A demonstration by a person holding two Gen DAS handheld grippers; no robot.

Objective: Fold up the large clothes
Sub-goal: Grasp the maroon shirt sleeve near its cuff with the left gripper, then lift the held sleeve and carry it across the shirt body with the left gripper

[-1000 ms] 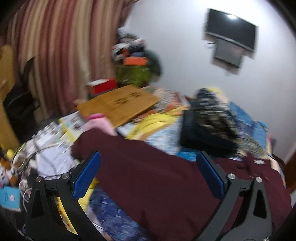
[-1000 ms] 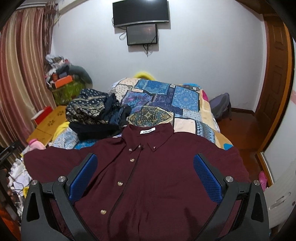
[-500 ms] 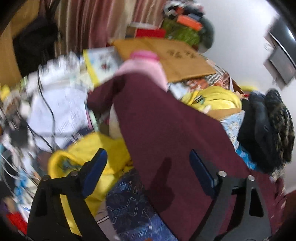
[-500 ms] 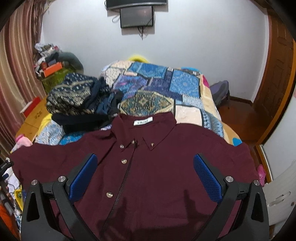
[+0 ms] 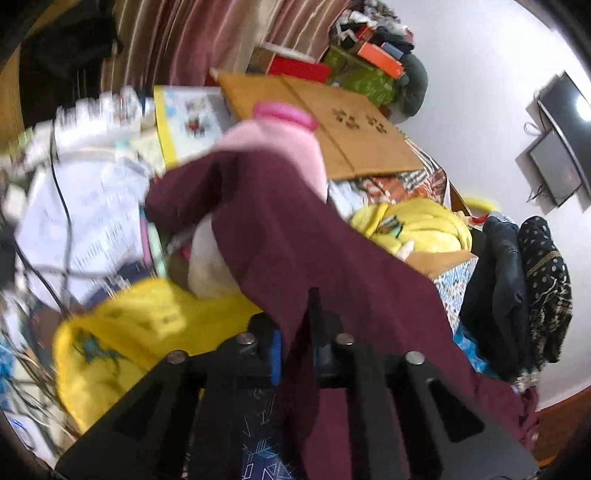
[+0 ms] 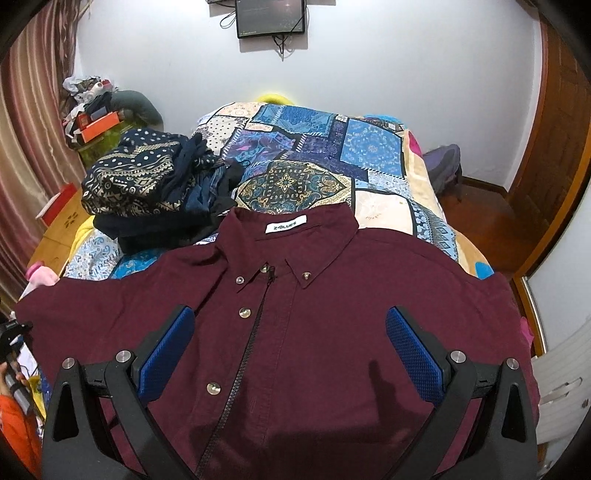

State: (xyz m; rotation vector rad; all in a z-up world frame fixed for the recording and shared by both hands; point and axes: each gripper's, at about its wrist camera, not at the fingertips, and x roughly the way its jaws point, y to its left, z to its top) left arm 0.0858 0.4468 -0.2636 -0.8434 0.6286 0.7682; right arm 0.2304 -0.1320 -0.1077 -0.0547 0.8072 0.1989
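Surface: patchwork bedspread point(image 6: 373, 147) on a bed, used as the folding surface; clutter along its left edge.
Left gripper point(image 5: 297, 354): jaws have just been closing and are now clenched on the maroon shirt point(image 6: 332, 314), pinching the lower edge of its left sleeve point(image 5: 303, 236); fabric sits between the blue pads. A second ago they were wide apart above the cloth, nothing between them.
Right gripper point(image 6: 290, 358): jaws spread wide, hanging over the shirt front, one pad either side of the button placket point(image 6: 258, 332). Gripping nothing. Not clear whether the pads touch the cloth.
Shirt: lies face up, spread flat on the near half of the bed, collar point(image 6: 291, 236) pointing to the far wall, buttons done up. Left sleeve runs off the bed edge over the pink bottle point(image 5: 280, 136) and yellow cloth point(image 5: 147, 321).
Beyond: stack of dark patterned clothes point(image 6: 147, 188) just past the left shoulder, touching or nearly touching the shirt, can't tell which. Wooden board point(image 5: 325, 125) further left. Screen point(image 6: 271, 16) on the far wall.
Change: left side went from open approach to a firm pinch on the sleeve.
Meaning: first fold looks ready to start, probably sleeve across the chest. Right side has yet to grip.
Risk: sleeve could drag the bottle or snag on clutter when lifted.
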